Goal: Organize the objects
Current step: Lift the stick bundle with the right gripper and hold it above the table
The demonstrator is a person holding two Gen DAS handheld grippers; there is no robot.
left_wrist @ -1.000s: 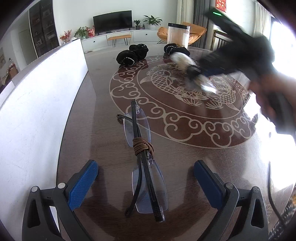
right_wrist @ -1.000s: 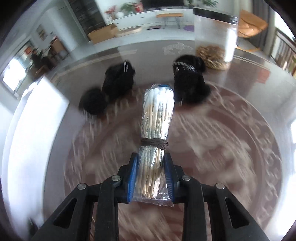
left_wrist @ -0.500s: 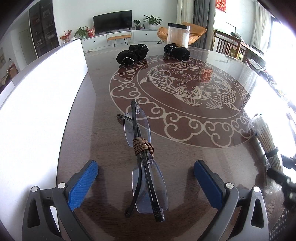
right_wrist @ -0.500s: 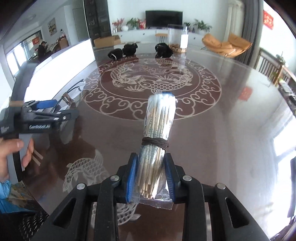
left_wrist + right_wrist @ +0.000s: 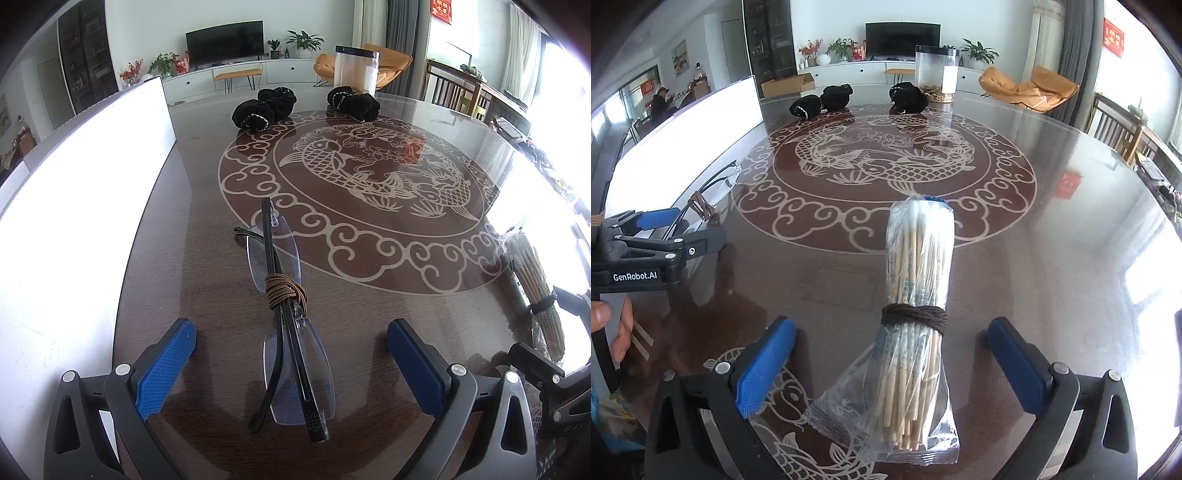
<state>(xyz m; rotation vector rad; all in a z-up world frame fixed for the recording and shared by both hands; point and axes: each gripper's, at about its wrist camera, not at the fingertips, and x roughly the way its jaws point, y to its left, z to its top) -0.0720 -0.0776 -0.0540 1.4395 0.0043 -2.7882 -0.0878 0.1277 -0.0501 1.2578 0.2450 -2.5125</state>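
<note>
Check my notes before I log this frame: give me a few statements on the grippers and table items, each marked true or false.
1. The right gripper is clamped on the cotton swab bundle. False: its jaws have just been opening; the bundle lies free between them.
2. A brown cord wraps the folded glasses. True.
3. The left gripper grips the glasses. False: open, pads apart.
4. The clear canister stands beyond the black scrunchies. True.

table [image 5: 1052, 229]: koi inlay; television [image 5: 903, 37]: far wall; orange chair [image 5: 1030, 88]: right; plants [image 5: 304, 38], perhaps potted
</note>
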